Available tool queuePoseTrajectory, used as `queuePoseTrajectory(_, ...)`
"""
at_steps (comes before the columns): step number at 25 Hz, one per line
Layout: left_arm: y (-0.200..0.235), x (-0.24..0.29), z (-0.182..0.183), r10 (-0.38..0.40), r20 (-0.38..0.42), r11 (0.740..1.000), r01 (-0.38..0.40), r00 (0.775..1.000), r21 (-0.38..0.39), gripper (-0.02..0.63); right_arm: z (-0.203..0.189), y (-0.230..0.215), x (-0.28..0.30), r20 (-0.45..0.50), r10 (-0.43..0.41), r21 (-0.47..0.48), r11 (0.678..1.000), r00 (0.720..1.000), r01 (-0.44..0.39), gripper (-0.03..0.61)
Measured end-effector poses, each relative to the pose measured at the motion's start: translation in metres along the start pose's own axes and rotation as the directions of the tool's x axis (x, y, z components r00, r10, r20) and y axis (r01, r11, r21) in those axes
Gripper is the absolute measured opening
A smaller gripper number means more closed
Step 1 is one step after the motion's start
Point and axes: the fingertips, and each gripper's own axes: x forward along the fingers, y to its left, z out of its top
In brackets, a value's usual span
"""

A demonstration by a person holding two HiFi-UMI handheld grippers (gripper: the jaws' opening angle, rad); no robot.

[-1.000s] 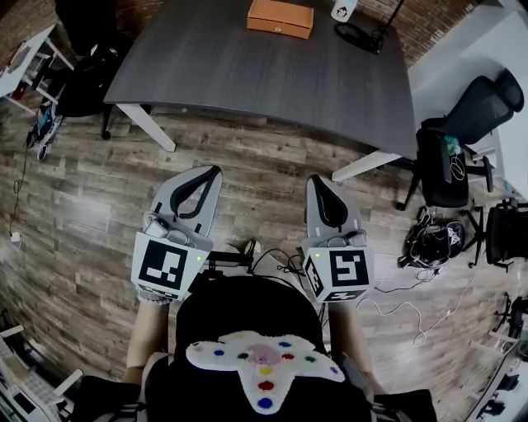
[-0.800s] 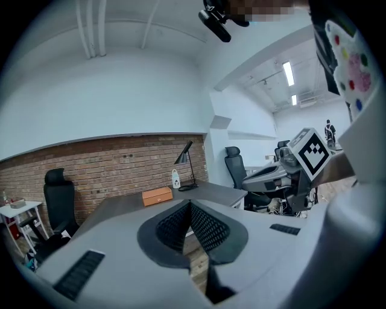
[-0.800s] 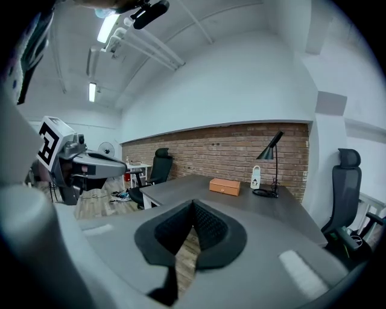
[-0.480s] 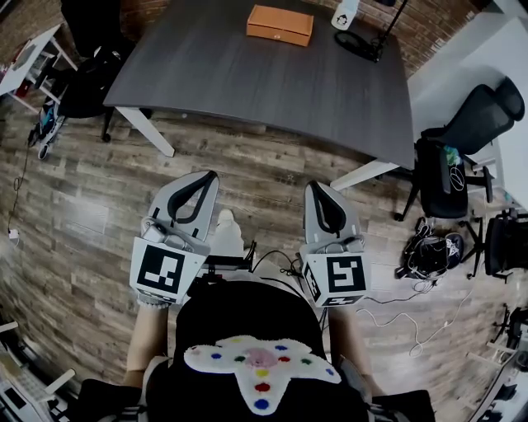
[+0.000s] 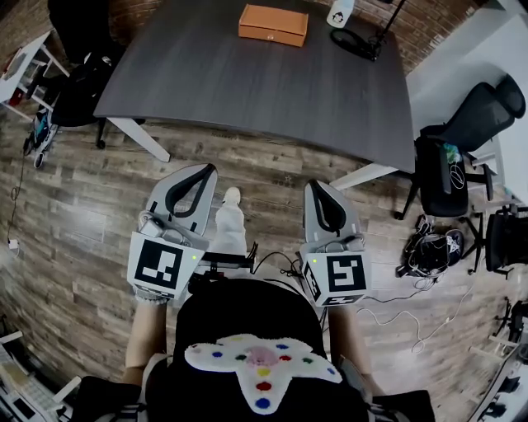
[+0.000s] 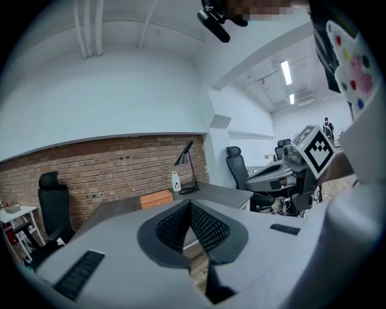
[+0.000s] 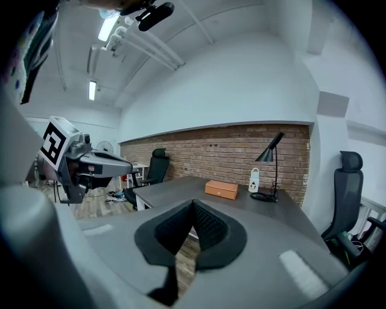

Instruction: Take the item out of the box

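**A:** What's different from a second ago?

**B:** The worktop (image 5: 247, 91) sits nearer in the head view than it did. A foot (image 5: 229, 221) now shows on the floor (image 5: 74, 206) between the two tongs, where there was none. I read that as the person walking up to the worktop.

**A:** And the tongs?

**B:** The left tongs (image 5: 208, 170) and right tongs (image 5: 318, 185) are both pinched fully together with nothing between them. They hang over the floor, short of the worktop's near edge, side by side and pointing at it.

**A:** So nothing's been touched?

**B:** It looks like approach only. The box (image 5: 274, 25) is well apart from both tongs.

**A:** Where is it, exactly?

**B:** It lies by the far edge, about midway along. The lamp (image 5: 356, 37) stands towards the far right corner.

**A:** What's in the box?

**B:** I can't tell. It's orange and its lid is down, so the item is hidden inside. I'd say the tongs must reach the far edge and spread before that lid can come up
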Motion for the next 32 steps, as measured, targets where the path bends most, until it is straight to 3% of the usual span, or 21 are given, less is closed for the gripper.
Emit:
queuePoseTrajectory(9, 0.044, 0.066, 0.002, -0.061, -0.002, 0.998, 0.061, 0.998, -0.002, 0.003, 0.008, -0.024, 0.067, -0.017, -0.046, 0.001, 0.999, 0.999, 0.046, 0.009)
queuePoseTrajectory(32, 0.185, 0.243, 0.03, -0.197, -0.002, 0.98, 0.197, 0.98, 0.017, 0.003, 0.072, -0.095, 0.268, -0.045, -0.147, -0.014, 0.989, 0.988, 0.147, 0.009)
